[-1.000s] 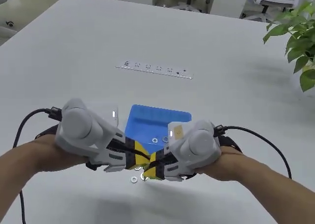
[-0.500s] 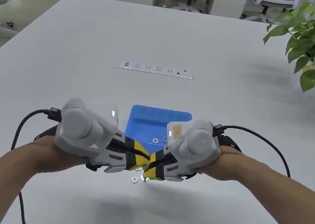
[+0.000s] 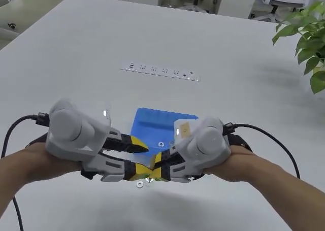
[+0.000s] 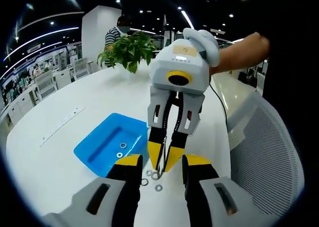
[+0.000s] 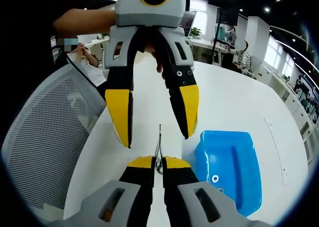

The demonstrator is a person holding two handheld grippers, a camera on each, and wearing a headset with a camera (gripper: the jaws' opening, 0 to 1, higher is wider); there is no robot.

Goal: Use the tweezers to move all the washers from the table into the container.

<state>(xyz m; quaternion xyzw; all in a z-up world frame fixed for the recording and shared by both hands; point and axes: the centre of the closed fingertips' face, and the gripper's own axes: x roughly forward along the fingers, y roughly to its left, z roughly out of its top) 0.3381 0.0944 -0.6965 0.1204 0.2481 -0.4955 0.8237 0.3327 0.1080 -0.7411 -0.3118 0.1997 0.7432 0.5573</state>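
Observation:
My right gripper (image 5: 158, 163) is shut on thin metal tweezers (image 5: 159, 139) that point forward and down. In the left gripper view the tweezers' tips (image 4: 159, 173) hang just over a small cluster of washers (image 4: 148, 180) on the white table. My left gripper (image 4: 163, 160) faces the right one with its yellow-tipped jaws wide open and nothing between them; it straddles the tweezers (image 3: 149, 176) without touching. The blue container (image 3: 165, 120) lies just beyond both grippers, with two washers (image 4: 121, 149) inside. Loose washers (image 3: 139, 184) lie under the grippers.
A power strip (image 3: 160, 71) is set into the table farther back. A potted plant (image 3: 307, 35) stands at the right edge. A mesh office chair (image 5: 47, 132) is close behind the table's near edge. People stand in the background.
My left gripper has drawn back to the left and its jaws have spread apart. The right gripper has stayed shut on the tweezers over the washers.

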